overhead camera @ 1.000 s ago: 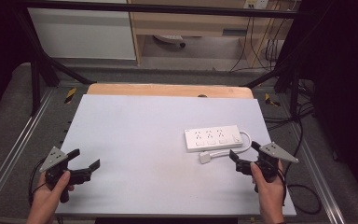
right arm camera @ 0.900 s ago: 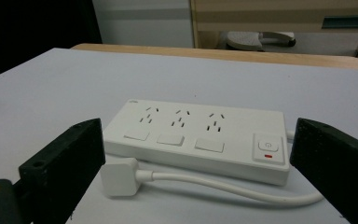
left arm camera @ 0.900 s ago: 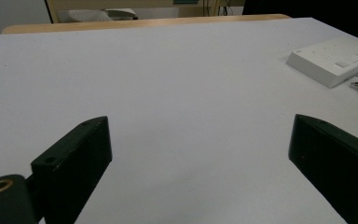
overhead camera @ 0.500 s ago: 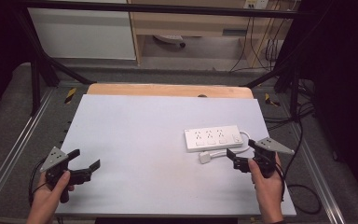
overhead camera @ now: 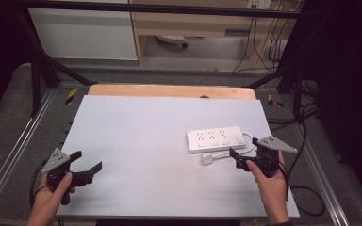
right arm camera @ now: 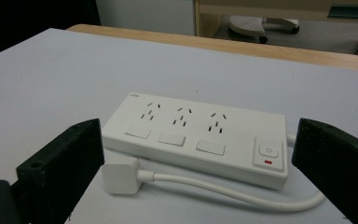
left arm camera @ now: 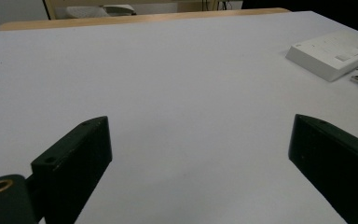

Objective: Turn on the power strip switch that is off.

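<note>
Right gripper [overhead camera: 238, 157], jaws wide and empty, hovers just near of the plug [right arm camera: 120, 177], whose cord [right arm camera: 223, 189] runs to the power strip [right arm camera: 200, 136] lying flat on the worktop's [overhead camera: 136, 127] right side. Left gripper [overhead camera: 86, 165], also wide open and empty, sits at the near left corner.
</note>
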{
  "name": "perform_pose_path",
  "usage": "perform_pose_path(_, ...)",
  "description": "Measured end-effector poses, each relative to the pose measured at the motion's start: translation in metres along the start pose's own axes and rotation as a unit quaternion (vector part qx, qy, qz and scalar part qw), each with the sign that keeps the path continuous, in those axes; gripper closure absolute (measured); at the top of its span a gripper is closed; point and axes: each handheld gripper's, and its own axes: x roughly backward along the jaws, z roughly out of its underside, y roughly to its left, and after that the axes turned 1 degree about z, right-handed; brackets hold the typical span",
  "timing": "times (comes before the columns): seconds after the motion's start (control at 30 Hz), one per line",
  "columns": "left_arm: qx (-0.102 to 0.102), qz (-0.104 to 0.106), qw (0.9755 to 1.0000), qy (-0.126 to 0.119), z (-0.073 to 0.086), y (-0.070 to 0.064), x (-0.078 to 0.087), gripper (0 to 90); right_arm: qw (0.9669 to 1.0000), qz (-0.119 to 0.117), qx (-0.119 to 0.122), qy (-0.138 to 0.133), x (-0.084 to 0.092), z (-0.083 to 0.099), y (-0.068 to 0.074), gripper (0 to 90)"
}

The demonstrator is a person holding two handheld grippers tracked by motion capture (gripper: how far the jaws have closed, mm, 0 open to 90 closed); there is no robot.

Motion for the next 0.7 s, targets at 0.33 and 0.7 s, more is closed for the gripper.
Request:
perform_pose_path(0.33, -0.002, -0.001, 1.0000, 0.001, 0.000, 0.000, 0.000, 5.9, 1.0000, 0.003, -0.002, -0.001, -0.008, -0.005, -0.001, 4.7)
perform_pose_path(0.7, -0.005, 0.001, 1.0000, 0.001, 0.000, -0.001, -0.001, 5.9, 1.0000, 0.005, -0.004, -0.005, -0.019, -0.018, -0.007, 5.7)
